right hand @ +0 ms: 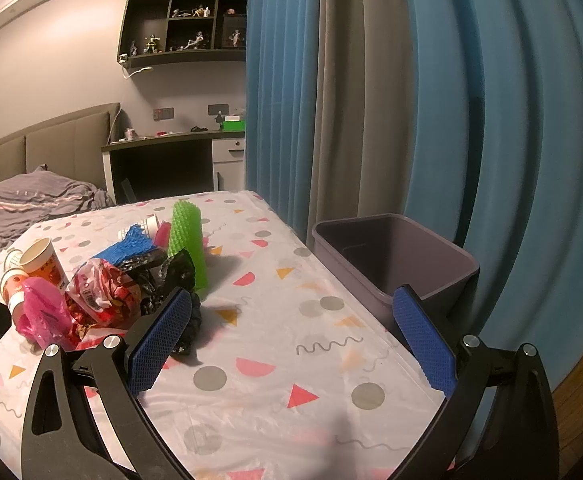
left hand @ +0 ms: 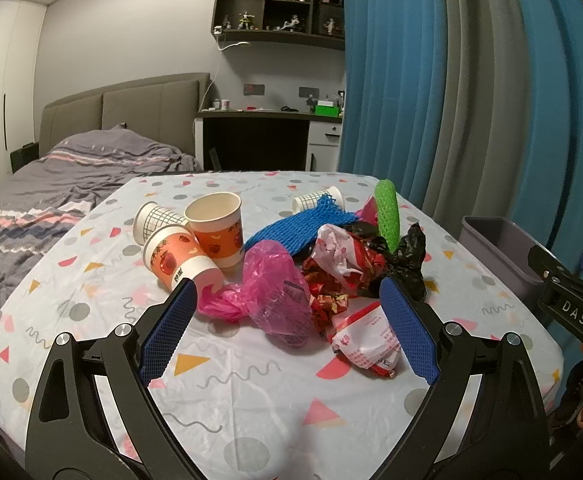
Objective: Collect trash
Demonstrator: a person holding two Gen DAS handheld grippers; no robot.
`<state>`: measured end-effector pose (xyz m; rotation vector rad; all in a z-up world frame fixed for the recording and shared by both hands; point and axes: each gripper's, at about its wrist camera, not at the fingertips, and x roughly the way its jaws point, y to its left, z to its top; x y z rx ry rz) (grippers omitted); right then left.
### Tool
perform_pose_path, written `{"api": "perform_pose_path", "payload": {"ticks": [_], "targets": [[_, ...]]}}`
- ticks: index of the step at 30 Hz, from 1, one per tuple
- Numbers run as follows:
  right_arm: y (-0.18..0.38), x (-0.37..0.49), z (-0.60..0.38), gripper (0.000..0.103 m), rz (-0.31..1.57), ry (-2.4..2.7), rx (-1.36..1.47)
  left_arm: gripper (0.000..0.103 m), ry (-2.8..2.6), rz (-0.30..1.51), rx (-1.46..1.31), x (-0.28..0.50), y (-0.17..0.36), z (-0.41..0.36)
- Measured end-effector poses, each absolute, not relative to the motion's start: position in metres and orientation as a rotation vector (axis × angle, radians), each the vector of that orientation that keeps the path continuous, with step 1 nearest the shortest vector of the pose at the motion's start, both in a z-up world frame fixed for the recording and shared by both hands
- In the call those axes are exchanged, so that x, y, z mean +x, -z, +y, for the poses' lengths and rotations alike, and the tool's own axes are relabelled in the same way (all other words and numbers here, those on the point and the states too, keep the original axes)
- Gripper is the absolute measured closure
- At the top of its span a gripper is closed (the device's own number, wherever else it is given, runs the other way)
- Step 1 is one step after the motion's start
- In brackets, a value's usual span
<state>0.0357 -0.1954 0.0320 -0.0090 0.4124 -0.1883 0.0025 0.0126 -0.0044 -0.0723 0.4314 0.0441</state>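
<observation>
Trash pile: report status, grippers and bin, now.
Left gripper open, empty, over pink bag. Right gripper open, empty. Trash pile uncollected on table. Grey bin beside table, path unobstructed.

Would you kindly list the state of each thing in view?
Left gripper: jaws open, empty.
Right gripper: jaws open, empty.
Bin: upright, looks empty.
Plain-rimmed orange cup: upright.
Apple-print cup: on its side.
Pink bag: crumpled.
Green foam net: propped on the pile.
</observation>
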Motion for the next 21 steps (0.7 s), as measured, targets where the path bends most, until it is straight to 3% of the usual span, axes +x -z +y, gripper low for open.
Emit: {"api": "perform_pose_path", "payload": {"ticks": [21], "targets": [[-0.0243,0.0407,-0.1907,0.005,0.409,0.138,0.006,0.012,-0.029,0.439,-0.090,0.0048,0.0064,0.0172]]}}
